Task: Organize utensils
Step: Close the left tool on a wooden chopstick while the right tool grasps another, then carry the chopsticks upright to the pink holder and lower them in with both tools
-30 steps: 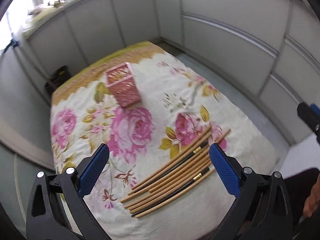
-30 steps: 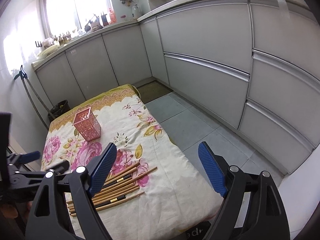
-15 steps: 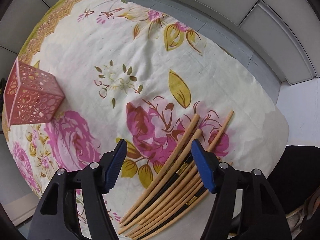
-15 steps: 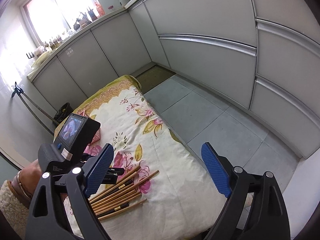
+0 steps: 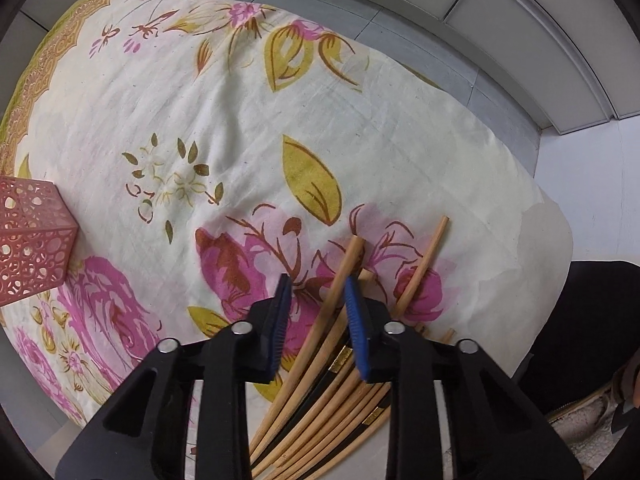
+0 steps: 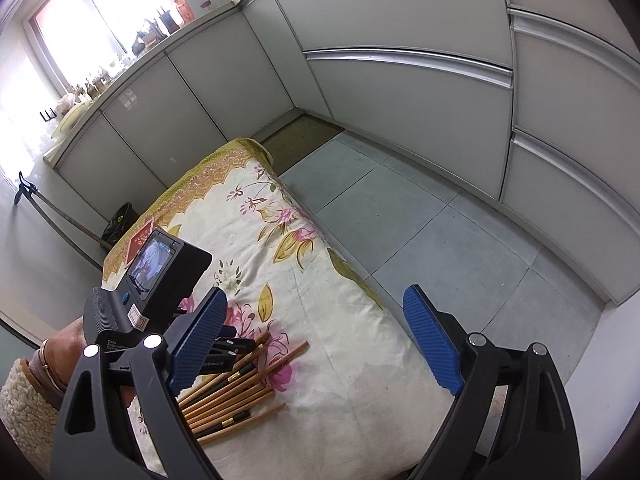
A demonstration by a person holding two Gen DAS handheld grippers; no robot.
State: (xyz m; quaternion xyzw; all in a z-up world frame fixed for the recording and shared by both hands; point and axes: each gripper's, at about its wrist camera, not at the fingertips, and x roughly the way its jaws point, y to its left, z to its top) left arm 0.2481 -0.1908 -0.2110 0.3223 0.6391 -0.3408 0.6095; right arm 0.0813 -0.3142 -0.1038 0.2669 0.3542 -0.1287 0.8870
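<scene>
Left wrist view: the left hand-held gripper [image 5: 316, 308] hangs low over a bundle of tan wooden and black chopsticks [image 5: 320, 392] lying side by side on the floral cloth-covered surface [image 5: 240, 120], its blue pads narrowed around one tan stick but with a gap left, not clamped. A pink perforated square holder [image 5: 32, 240] stands well apart. The right hand-held gripper [image 6: 316, 344] hovers with fingers spread wide, empty.

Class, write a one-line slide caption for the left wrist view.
Left tongs closing around one wooden chopstick from the bundle on a floral cloth, pink lattice holder waiting at left.
</scene>
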